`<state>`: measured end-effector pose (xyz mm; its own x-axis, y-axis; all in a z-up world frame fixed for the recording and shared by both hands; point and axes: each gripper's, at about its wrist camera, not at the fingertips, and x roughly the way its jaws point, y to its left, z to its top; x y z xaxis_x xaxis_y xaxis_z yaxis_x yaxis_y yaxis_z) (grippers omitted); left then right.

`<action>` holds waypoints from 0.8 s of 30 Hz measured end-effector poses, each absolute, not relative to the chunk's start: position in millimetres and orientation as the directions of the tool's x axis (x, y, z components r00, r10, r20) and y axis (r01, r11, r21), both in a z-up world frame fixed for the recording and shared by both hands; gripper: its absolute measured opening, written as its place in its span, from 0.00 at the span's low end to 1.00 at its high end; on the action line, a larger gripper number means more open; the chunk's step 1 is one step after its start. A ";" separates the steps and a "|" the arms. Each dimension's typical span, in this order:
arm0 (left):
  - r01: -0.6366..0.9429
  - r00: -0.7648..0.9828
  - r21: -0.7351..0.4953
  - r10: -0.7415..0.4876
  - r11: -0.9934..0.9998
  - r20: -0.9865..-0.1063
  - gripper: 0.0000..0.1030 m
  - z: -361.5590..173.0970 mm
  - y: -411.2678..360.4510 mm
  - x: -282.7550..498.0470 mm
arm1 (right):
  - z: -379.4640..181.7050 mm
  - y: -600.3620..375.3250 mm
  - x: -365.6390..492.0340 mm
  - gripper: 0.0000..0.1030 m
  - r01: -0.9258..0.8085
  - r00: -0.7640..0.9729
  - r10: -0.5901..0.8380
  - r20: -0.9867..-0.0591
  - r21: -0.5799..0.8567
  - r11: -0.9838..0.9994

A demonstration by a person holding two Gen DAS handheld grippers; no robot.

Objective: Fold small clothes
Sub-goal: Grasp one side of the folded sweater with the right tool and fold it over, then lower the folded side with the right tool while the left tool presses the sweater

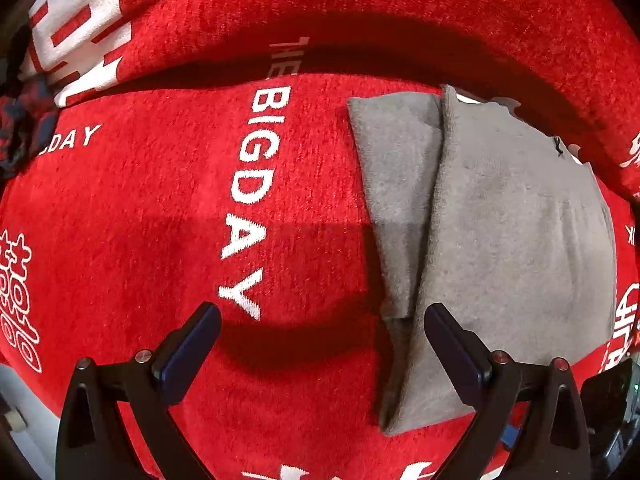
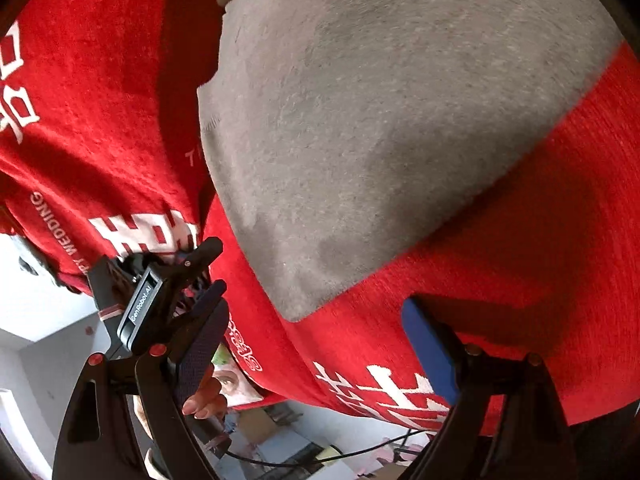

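A small grey garment point(image 1: 500, 232) lies folded on a red blanket point(image 1: 160, 220) printed with white letters. In the left wrist view it fills the right half, with a narrower flap on its left side. My left gripper point(image 1: 320, 336) is open and empty, its right finger point(image 1: 456, 356) over the garment's near left edge. In the right wrist view the grey garment point(image 2: 380, 120) fills the upper middle. My right gripper point(image 2: 316, 336) is open and empty, just short of the garment's near corner. The left gripper point(image 2: 200, 264) shows at the left of that view.
The red blanket point(image 2: 540, 240) covers the whole work surface and rises in a fold at the back point(image 1: 360, 12). A dark patterned cloth point(image 1: 20, 132) lies at the far left. Beyond the blanket's edge, a floor with cables and clutter point(image 2: 300, 452) is seen.
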<state>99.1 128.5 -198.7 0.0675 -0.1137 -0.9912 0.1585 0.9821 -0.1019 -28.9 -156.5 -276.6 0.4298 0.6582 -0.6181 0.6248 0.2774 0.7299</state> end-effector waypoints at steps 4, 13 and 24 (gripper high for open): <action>0.164 0.065 -0.110 -0.122 0.980 -0.990 0.99 -199.0 127.5 100.6 | -278.4 -157.8 -19.0 0.88 0.603 0.480 0.644 -0.596 0.757 0.252; 0.073 0.033 -0.411 -0.414 0.909 -0.910 0.99 -196.6 152.3 119.6 | -283.1 -149.2 11.2 0.88 0.556 0.526 0.664 -0.531 0.806 0.204; -0.013 -0.132 -0.714 -0.709 0.700 -0.693 0.99 -227.6 116.1 137.4 | -253.3 -165.0 23.5 0.08 0.477 0.586 0.709 -0.392 0.874 0.088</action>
